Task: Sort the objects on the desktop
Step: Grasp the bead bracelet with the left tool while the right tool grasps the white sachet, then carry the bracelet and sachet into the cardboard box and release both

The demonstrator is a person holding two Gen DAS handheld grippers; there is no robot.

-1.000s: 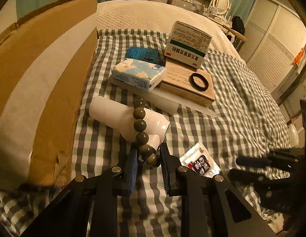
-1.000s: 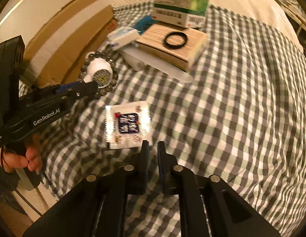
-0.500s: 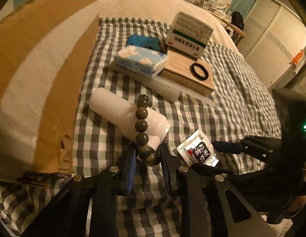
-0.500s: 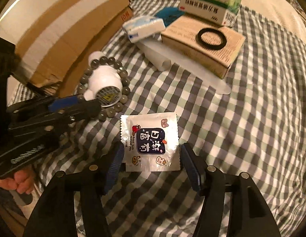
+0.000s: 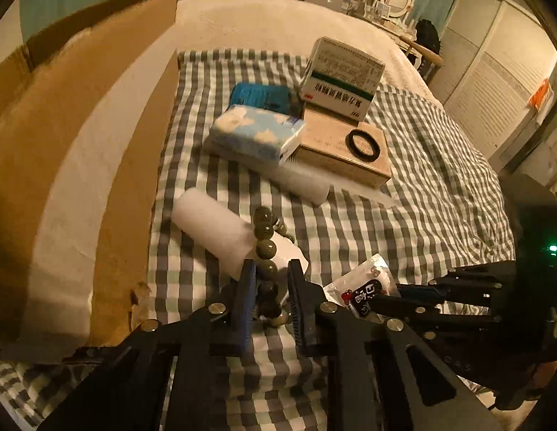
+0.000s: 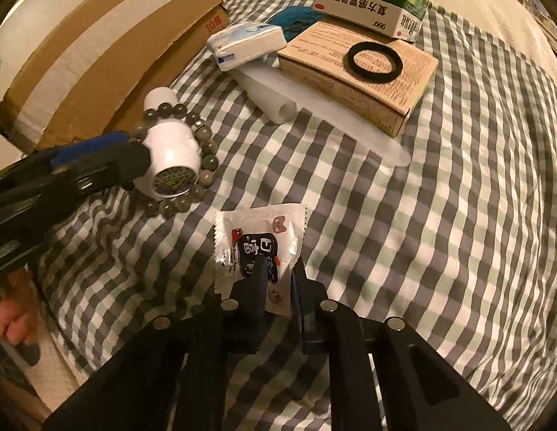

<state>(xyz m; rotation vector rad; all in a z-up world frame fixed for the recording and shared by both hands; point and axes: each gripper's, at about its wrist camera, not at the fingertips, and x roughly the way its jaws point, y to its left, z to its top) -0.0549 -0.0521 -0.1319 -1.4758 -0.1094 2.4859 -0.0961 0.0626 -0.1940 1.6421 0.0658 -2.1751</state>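
The left tool (image 5: 271, 287) has its fingers closed on the bead bracelet (image 6: 203, 160) that loops around a white bottle (image 6: 170, 156) lying on the checked bed cover (image 6: 440, 215) near its left edge, beside the cardboard box (image 5: 63, 165). To its right, the right tool (image 6: 278, 273) pinches the near edge of a small snack packet (image 6: 260, 237), lifting it slightly. Toward the far edge lie a tissue pack (image 5: 256, 136), a brown box (image 5: 335, 154) carrying a black ring (image 5: 362, 142), and a medicine box (image 5: 343, 79).
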